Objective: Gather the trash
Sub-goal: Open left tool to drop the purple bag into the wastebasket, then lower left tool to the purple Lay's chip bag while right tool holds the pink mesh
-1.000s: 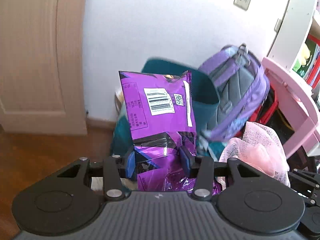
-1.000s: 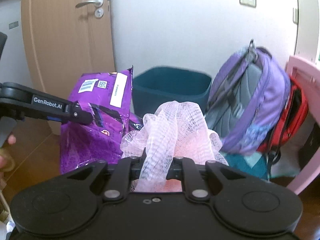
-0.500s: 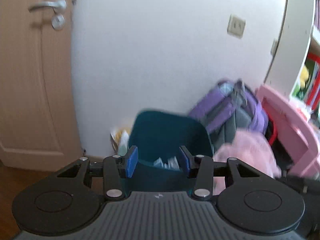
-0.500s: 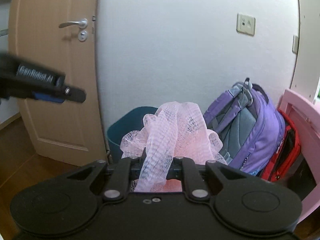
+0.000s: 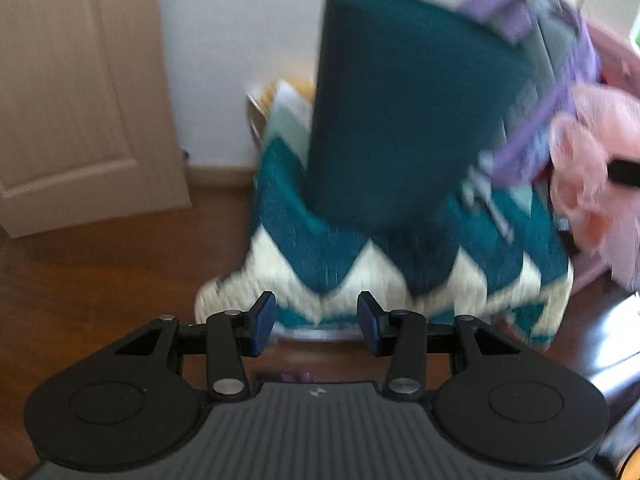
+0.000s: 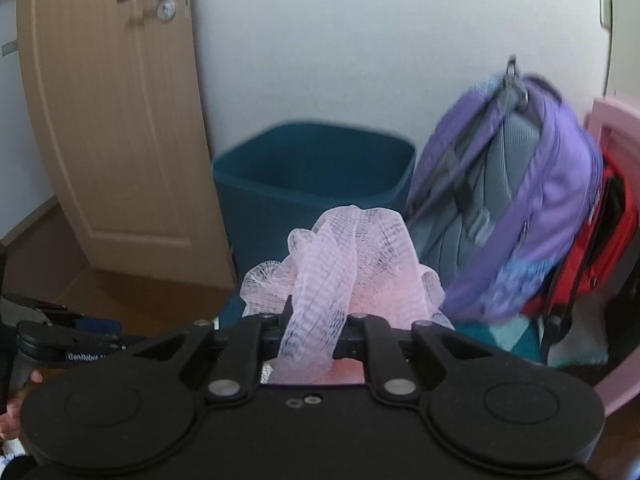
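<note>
The right gripper was pinched on a pink mesh, its jaws nearly together with the net bunched between them and billowing up and forward of the fingers. The mesh hung short of the teal bin, which stood against the wall with its mouth open, a purple backpack just to its right and a door to its left. The gripper pointed forward and downward toward the bin, not yet over the rim.

The risk lay in an early release: let go from there, the light net would probably drift down in front of the bin onto the rug rather than into it. The net could also snag on a pad as the jaws parted, or catch on a backpack strap if swung too far right.

The left gripper was spread about halfway, its blue pads apart with nothing between them. It was pitched steeply down at the near edge of the zigzag rug, low and to the left of the right gripper, with the bin beyond. A scrap of purple showed under its body; the blur left unclear what it was. Should that scrap be trash lying loose on the floor, it could be passed over. A second risk was the two grippers crowding each other at the bin.
</note>
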`<state>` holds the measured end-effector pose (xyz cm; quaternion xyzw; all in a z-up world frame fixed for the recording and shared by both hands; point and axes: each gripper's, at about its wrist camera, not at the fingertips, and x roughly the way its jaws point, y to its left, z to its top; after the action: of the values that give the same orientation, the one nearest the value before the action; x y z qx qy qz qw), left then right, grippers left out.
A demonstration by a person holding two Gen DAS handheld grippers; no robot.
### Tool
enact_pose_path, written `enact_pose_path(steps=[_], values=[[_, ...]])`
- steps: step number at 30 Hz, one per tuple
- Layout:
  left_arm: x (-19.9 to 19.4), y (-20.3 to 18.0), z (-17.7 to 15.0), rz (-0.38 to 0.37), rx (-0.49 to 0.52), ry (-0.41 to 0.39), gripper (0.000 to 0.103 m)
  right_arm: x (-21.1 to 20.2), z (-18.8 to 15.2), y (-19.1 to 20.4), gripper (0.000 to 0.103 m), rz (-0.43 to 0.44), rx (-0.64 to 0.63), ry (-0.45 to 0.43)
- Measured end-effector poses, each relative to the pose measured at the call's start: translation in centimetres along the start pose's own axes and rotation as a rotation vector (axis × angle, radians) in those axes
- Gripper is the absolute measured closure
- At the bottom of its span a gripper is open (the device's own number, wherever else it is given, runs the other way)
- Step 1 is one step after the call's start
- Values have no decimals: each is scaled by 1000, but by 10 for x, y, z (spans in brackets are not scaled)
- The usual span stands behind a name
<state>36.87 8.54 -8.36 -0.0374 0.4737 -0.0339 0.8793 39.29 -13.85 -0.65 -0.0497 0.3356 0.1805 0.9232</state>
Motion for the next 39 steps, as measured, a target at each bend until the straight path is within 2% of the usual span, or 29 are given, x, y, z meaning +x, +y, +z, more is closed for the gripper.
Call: enact_pose_path(steps=[4, 5, 9, 10, 17, 20, 23, 26, 33, 39], values=[[35, -3, -29, 3, 68, 84, 59, 12, -31, 4, 91, 19, -1, 57], [44, 0, -36, -1, 67, 105, 56, 16, -40, 5, 91, 23, -5, 71], [85, 9, -53, -20, 74, 175, 31, 42, -69, 10, 90, 38, -4, 134], [97, 13, -57, -29, 83, 194, 29, 50, -74, 10, 90, 44, 1, 150], [182, 47, -86, -74, 120, 320, 28, 114, -119, 23, 90, 143, 7, 243], [224, 67, -100, -87, 119, 370, 28, 145, -136, 30, 90, 156, -5, 296], [269, 85, -117, -140, 120, 431, 28, 179, -153, 35, 90, 168, -4, 354], [315, 100, -139, -163, 133, 496, 28, 210, -171, 41, 90, 190, -7, 418], [393, 136, -189, -195, 44, 579, 28, 271, -219, 55, 89, 247, -44, 561], [438, 153, -220, -252, 7, 654, 28, 335, -280, 80, 89, 282, -101, 701]])
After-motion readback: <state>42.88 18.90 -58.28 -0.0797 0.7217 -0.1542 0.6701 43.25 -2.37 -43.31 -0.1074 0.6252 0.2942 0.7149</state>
